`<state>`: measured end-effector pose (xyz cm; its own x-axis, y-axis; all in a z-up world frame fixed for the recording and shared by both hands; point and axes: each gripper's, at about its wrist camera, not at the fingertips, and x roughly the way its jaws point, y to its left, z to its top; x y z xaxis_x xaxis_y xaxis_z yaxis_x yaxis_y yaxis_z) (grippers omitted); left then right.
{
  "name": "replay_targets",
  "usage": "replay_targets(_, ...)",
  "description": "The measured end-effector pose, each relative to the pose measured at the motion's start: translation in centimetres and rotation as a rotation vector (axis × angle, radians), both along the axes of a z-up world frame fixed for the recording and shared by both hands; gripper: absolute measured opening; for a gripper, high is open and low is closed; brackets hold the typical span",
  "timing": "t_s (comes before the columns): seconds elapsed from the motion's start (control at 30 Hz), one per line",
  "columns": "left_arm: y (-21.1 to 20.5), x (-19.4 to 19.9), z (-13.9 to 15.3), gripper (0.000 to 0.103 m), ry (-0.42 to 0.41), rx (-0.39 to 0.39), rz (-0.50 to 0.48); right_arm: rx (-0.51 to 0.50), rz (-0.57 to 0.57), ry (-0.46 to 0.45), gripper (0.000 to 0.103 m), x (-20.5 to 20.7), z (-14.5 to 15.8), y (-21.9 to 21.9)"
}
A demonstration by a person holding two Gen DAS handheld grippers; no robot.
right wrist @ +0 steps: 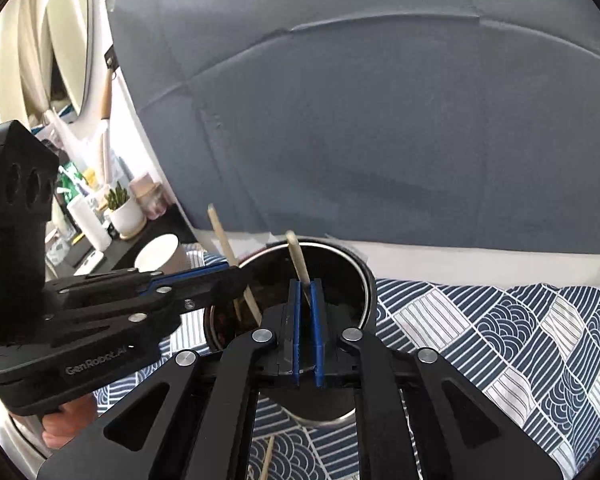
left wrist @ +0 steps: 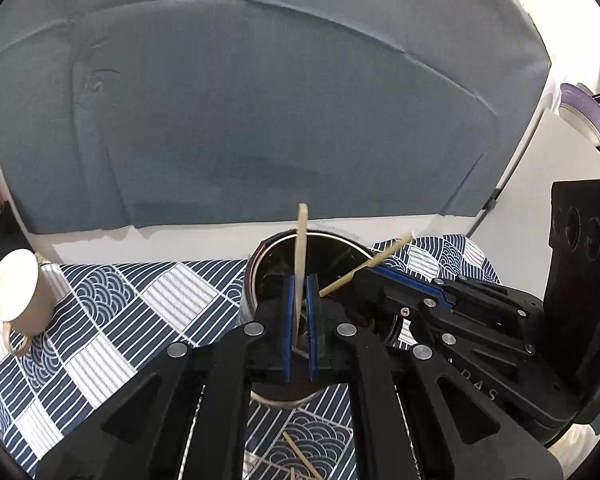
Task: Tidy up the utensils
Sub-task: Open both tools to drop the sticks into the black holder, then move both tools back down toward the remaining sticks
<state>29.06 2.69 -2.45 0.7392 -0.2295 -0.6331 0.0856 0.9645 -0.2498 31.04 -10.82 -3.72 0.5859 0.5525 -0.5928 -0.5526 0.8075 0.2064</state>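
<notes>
A round metal holder [left wrist: 342, 244] with a dark inside stands on the patterned cloth; it also shows in the right wrist view [right wrist: 366, 280]. My left gripper [left wrist: 300, 292] is shut on a pale wooden stick [left wrist: 301, 240] held upright over the holder's mouth. My right gripper [right wrist: 308, 294] is shut on another wooden stick [right wrist: 296, 254], its lower end inside the holder. The right gripper [left wrist: 356, 276] with its stick [left wrist: 380, 260] comes in from the right in the left view. The left gripper [right wrist: 236, 276] with its stick [right wrist: 224, 240] comes in from the left in the right view.
A cream cup [left wrist: 18, 300] lies on its side at the cloth's left edge. Loose wooden sticks [left wrist: 300, 456] lie on the blue and white cloth [left wrist: 112, 320] in front of the holder. A grey panel [left wrist: 260, 120] stands behind. A shelf with a plant pot [right wrist: 126, 212] is at left.
</notes>
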Motion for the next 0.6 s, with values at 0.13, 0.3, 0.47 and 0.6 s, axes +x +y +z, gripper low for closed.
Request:
replay_targets(0.13,0.2,-1.1,0.5,0.016,0.006,0.011,0.014,0.001,-0.004,0.009,0.009,-0.7,0.4,-0.4)
replay_targets(0.3,0.1,-2.7,1.3,0.023,0.004,0.033,0.043,-0.025,-0.007,0.004,0.009,-1.9,1.0,-0.8)
replay_targets(0.47,0.0,-4.6,1.7,0.035,0.010,0.038,0.064,-0.036,-0.007,-0.005,0.023,-3.2,1.5,-1.5)
replay_targets(0.6,0.2,-6.2,1.7,0.044,0.024,0.036,0.089,-0.041,-0.013,-0.010,0.035,-4.5,1.9,-2.3)
